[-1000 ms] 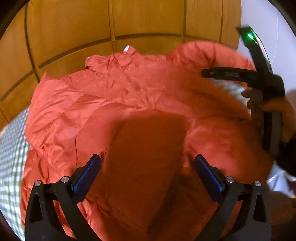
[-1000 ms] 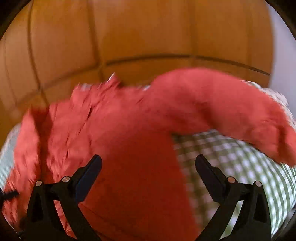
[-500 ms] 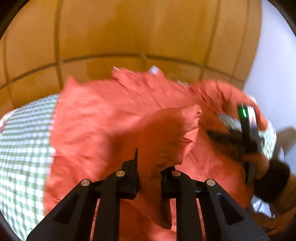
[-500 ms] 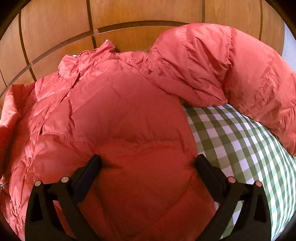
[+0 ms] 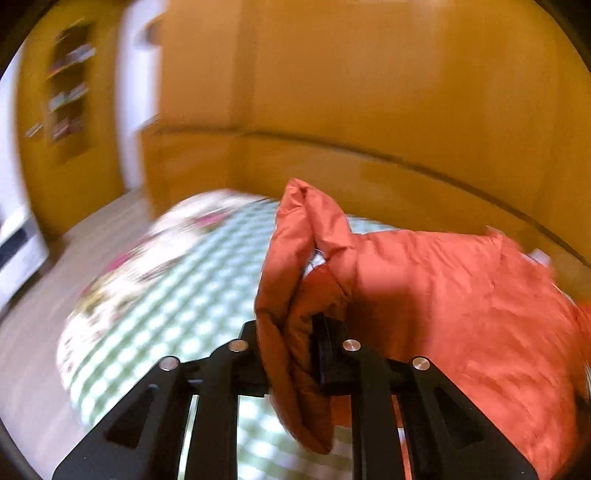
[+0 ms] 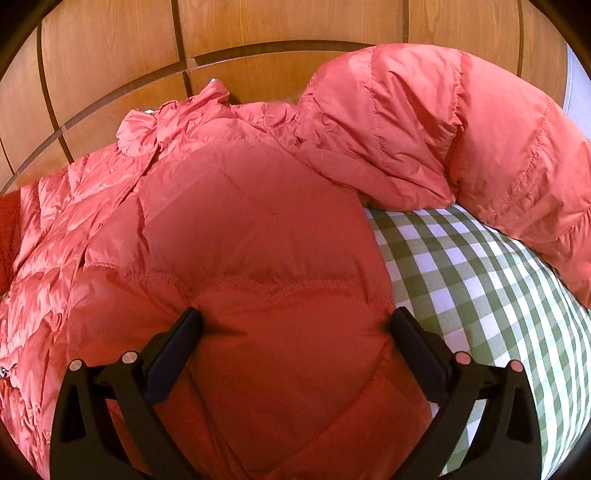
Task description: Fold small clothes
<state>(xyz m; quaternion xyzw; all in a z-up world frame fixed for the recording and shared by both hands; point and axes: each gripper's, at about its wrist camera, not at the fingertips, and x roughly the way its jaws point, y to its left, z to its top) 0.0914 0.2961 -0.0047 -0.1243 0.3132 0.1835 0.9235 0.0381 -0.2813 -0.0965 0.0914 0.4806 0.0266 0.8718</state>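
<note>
Jaws of the left gripper are clamping a bunched fold of the red jacket, lifting it off the checked cloth; this view is blurring. Jaws of the right gripper are standing wide apart, straddling a quilted jacket panel lying flat on the cloth, with one sleeve curving toward the right before the wood panelling.

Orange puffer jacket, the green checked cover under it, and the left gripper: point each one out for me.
orange puffer jacket (image 6: 258, 229): right wrist view, on its smooth quilted panel.
green checked cover (image 6: 461, 280): right wrist view, on the bare patch right of the jacket.
left gripper (image 5: 291, 354): left wrist view, between jaws shut on a jacket fold.
</note>
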